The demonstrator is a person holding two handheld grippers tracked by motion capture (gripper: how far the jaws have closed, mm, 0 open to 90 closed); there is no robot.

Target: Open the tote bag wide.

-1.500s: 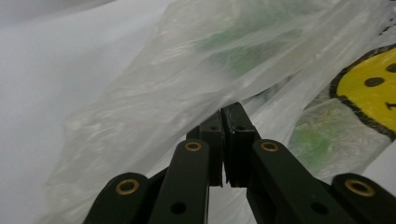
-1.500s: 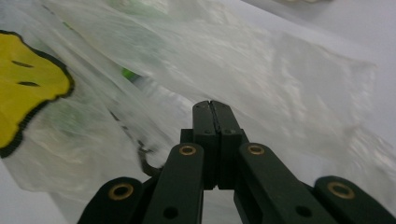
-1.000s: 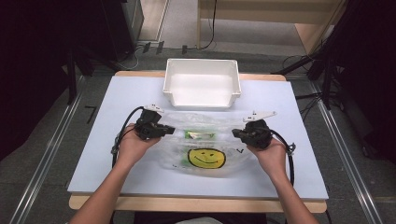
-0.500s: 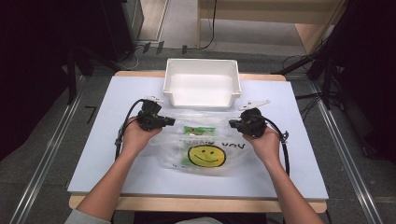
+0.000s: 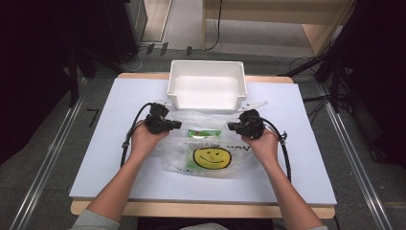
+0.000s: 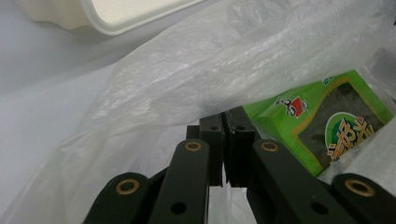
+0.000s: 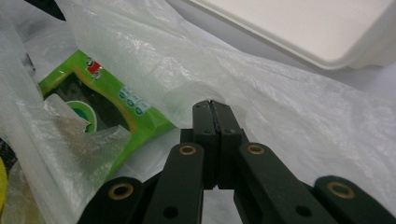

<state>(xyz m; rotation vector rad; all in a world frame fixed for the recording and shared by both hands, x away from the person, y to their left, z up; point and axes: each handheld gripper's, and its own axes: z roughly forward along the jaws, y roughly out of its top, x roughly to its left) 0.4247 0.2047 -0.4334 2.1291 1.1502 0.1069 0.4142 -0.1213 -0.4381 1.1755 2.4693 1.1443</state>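
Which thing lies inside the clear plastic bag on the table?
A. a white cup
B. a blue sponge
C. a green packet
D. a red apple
C: a green packet shows through the clear plastic bag, above its yellow smiley print; the left gripper view and the right gripper view also show it under the film.

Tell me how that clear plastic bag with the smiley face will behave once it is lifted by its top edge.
The plastic bag is thin and creased, so it will probably sag and fold. The green packet inside looks loose and may slide toward the bottom. Both tongs, left and right, pinch film, which looks slick and could slip.
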